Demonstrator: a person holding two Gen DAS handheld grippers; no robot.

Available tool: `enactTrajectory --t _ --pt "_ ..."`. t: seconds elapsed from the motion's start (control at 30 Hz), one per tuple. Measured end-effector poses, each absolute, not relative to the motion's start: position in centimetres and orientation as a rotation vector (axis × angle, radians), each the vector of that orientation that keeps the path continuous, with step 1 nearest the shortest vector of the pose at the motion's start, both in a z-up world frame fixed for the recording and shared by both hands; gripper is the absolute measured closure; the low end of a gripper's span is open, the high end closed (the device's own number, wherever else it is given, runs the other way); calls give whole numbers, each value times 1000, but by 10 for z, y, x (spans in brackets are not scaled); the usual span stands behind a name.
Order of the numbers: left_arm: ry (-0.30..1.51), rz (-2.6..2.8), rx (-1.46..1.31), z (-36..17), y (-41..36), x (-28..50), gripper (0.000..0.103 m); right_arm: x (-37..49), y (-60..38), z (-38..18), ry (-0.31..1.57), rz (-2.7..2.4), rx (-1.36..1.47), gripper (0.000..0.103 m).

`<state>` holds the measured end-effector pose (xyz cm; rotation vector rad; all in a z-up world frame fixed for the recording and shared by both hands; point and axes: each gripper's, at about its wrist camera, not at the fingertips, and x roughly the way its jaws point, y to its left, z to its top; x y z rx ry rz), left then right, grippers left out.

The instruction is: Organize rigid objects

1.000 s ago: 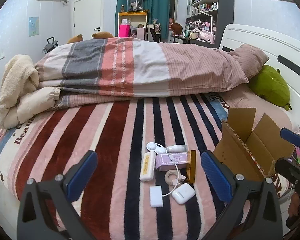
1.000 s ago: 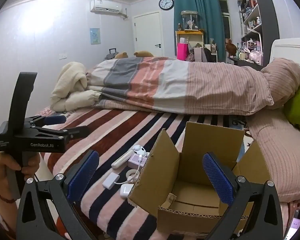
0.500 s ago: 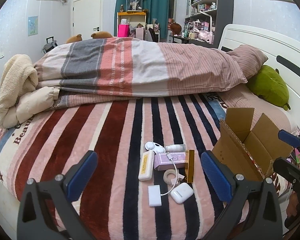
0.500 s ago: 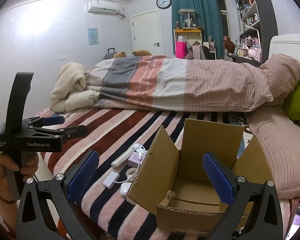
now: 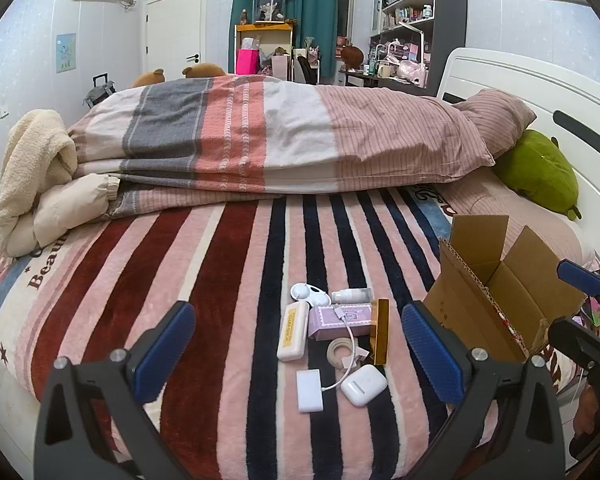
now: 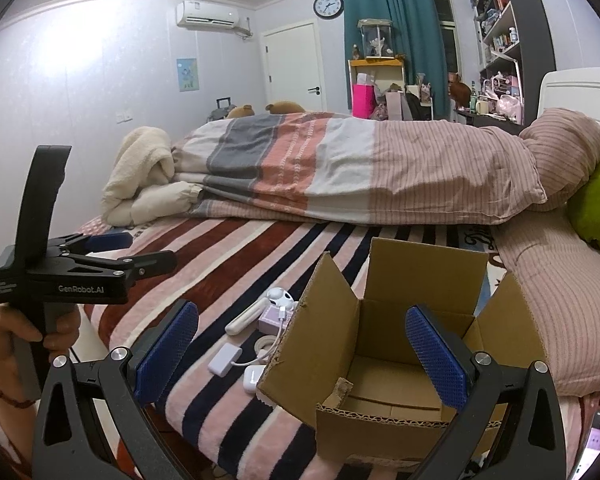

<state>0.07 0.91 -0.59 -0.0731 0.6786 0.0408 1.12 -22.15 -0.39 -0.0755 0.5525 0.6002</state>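
While hidden elsewhere, right view shows box (image 6: 400,360) floor bare.

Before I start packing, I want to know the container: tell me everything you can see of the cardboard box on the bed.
The cardboard box is plain brown corrugated card, open, its four flaps standing up and splayed outward. The near flap's edge is torn and ragged. Its visible inside holds nothing. It sits upright on the striped blanket near the bed's edge, just right of the cluster of small items, and neither gripper touches it.
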Motion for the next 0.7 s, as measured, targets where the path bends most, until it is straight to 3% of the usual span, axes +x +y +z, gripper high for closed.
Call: enactTrajectory --t 0.7 --pt "676 44 -75 -5 9 -1 0 11 -223 -5 554 600 -74 0"
